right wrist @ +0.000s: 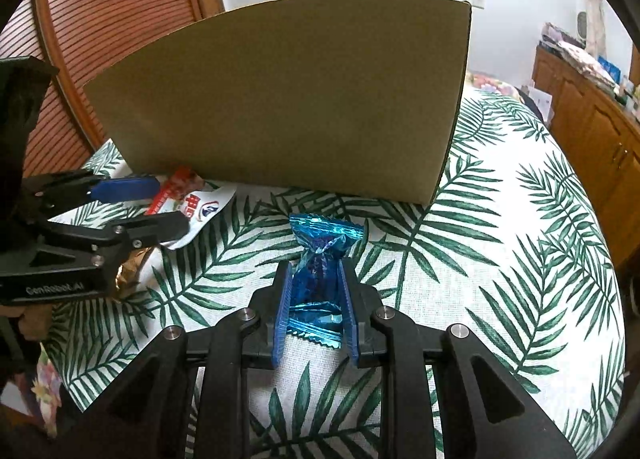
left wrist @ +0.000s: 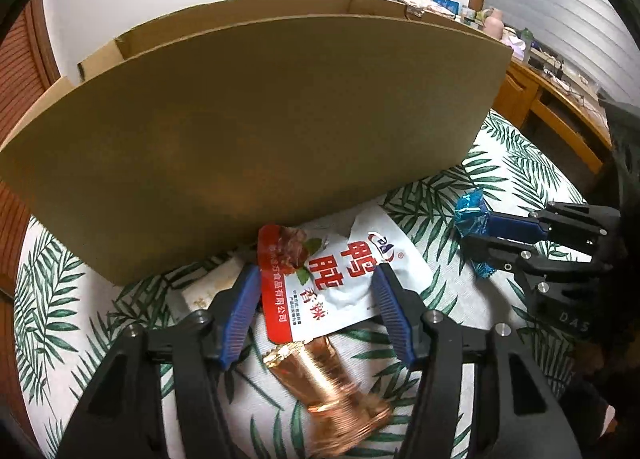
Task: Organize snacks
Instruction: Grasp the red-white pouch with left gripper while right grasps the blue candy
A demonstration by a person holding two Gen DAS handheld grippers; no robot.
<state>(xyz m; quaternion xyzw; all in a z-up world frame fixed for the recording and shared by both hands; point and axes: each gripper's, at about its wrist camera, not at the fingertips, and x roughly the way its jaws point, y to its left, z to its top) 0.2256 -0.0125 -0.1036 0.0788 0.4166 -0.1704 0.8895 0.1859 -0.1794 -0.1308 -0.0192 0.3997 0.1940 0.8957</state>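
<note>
A white and red snack pouch [left wrist: 340, 279] lies on the leaf-print cloth in front of a tall cardboard box [left wrist: 256, 131]. My left gripper [left wrist: 316, 279] is open, with its blue pads on either side of the pouch. A copper foil-wrapped snack [left wrist: 328, 387] lies just below the pouch. My right gripper [right wrist: 314, 271] is shut on a blue foil candy wrapper [right wrist: 320, 255] that rests on the cloth. The right gripper also shows in the left wrist view [left wrist: 480, 235], holding the blue wrapper [left wrist: 472, 215]. The left gripper [right wrist: 160, 211] and the pouch [right wrist: 196, 207] show at left in the right wrist view.
The cardboard box [right wrist: 288, 107] stands open-topped at the back of the cloth-covered surface [right wrist: 500, 239]. A beige flat packet [left wrist: 208, 287] lies by the box's base. Wooden cabinets [right wrist: 592, 127] stand at right, a slatted wooden door [right wrist: 100, 27] at left.
</note>
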